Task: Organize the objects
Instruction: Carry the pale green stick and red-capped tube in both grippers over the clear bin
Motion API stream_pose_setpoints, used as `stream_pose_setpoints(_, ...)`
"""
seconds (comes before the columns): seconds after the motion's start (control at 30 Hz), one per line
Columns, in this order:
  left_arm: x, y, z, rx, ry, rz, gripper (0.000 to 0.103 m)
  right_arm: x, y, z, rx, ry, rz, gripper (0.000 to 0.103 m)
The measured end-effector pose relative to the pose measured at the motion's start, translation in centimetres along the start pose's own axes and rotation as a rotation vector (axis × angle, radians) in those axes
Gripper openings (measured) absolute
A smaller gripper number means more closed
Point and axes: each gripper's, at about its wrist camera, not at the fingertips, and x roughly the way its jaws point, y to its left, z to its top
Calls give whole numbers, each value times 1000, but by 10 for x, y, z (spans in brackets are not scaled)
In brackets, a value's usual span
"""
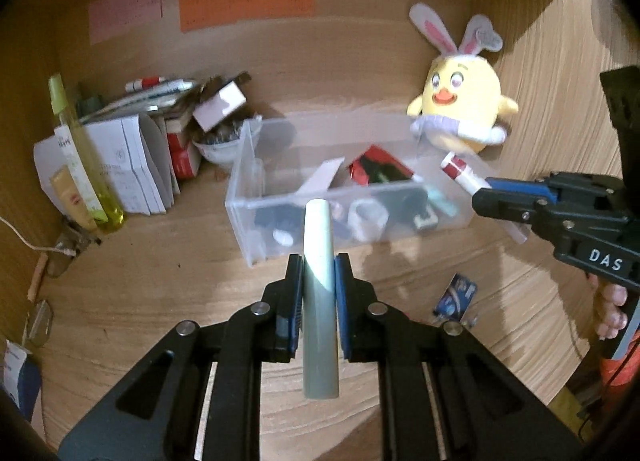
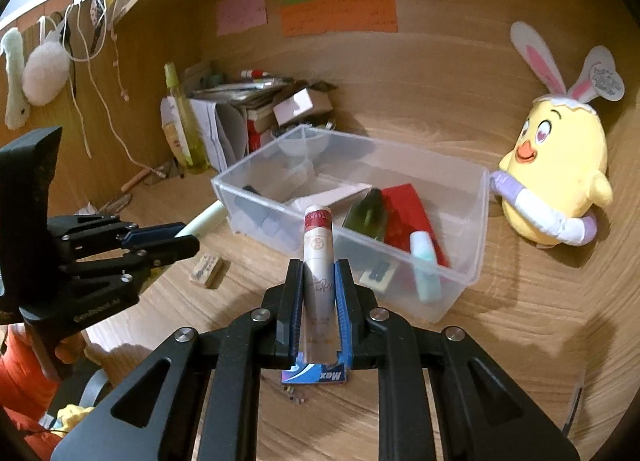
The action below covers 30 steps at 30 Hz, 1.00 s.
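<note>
Tools pinch smooth cylinders: pale tube, red-capped tube.

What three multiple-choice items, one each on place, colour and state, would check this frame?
1. Where is the plush chick?
A. inside the clear bin
B. outside the clear bin, by its end
C. held in a gripper

2. What colour is the cap of the tube held by the right gripper?
A. red
B. green
C. black

3. How is the left gripper?
A. open, empty
B. shut on a pale stick
C. out of view

Key: B, it sits on the desk beside the bin; A, a red band tops the tube; B, the pads clamp the stick.
</note>
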Motion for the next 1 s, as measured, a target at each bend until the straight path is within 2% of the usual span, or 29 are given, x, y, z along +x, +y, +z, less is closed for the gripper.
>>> stream_pose_setpoints(0.43,-16,-4,37,12,-96,-14,15,-18,-16,25,20,-82,-51,14)
stream_pose_setpoints(1.0,14,3,88,-41,-102,-52,15,-2,-46,61,86,-99,-66,14)
